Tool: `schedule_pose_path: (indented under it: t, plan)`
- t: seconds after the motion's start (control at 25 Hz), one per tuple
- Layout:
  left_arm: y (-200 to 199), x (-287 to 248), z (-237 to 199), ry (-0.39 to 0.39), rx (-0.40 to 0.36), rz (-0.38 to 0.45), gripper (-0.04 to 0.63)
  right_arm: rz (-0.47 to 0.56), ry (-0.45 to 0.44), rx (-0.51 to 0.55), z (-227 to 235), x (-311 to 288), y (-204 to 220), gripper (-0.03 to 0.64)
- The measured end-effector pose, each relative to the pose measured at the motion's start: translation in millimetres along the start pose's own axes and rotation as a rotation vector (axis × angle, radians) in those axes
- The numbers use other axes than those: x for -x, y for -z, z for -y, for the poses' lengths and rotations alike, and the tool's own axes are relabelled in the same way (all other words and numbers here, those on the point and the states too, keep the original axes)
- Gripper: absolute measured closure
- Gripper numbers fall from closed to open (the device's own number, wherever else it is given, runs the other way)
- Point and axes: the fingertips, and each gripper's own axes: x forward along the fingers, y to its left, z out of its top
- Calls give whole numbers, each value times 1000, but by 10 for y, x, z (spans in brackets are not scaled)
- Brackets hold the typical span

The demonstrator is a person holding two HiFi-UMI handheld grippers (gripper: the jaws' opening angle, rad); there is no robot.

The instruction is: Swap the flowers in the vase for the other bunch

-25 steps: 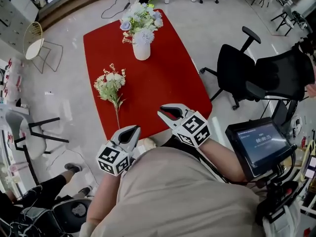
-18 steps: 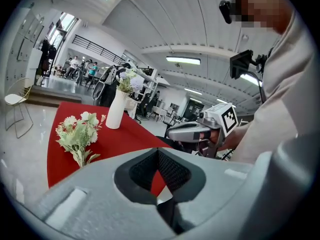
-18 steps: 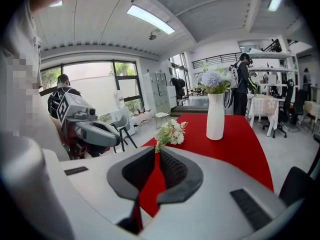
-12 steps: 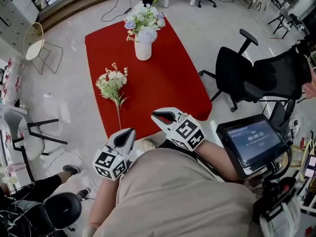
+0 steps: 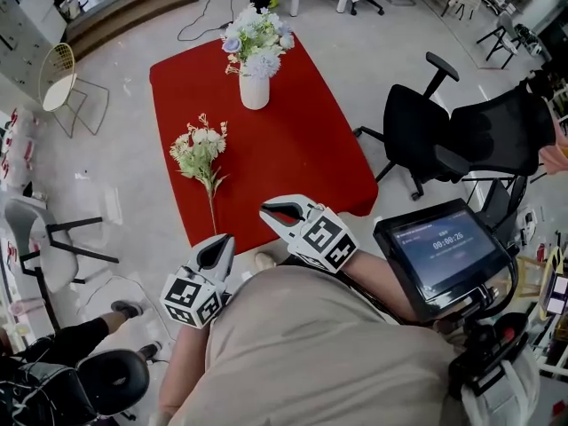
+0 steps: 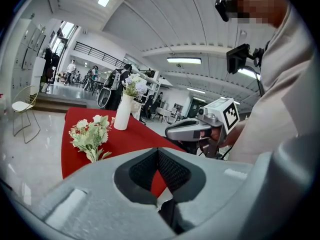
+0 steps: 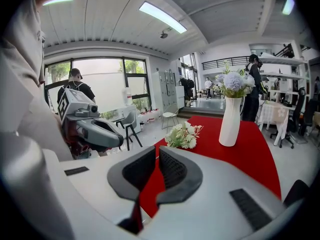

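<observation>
A white vase [image 5: 254, 89] with pale blue and white flowers [image 5: 255, 38] stands at the far end of the red table [image 5: 302, 149]. A loose bunch of cream flowers [image 5: 200, 147] lies on the table's left side, stem towards me. Both grippers hover off the near edge, apart from the flowers. My left gripper [image 5: 217, 245] is shut and empty. My right gripper [image 5: 271, 213] has just been closing; a thin gap remains and nothing is between its jaws. The right gripper view shows the vase [image 7: 230, 120] and the bunch [image 7: 184, 135] ahead.
Black office chairs [image 5: 435, 127] stand right of the table. A tablet screen on a stand [image 5: 439, 248] is at my right side. A wire chair [image 5: 58, 65] and a grey chair frame [image 5: 53, 233] stand on the floor to the left.
Both grippers have drifted a little to the left along the table's near edge. The right gripper's jaws have narrowed. The flowers and vase have not moved.
</observation>
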Motion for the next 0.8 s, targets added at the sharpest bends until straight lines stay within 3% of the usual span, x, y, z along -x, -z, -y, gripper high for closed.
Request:
schedule_pose_path:
  t: [0.8]
  plan:
    - [-27, -21, -64, 15, 7, -21, 588, -26, -3, 23, -24, -72, -82, 589]
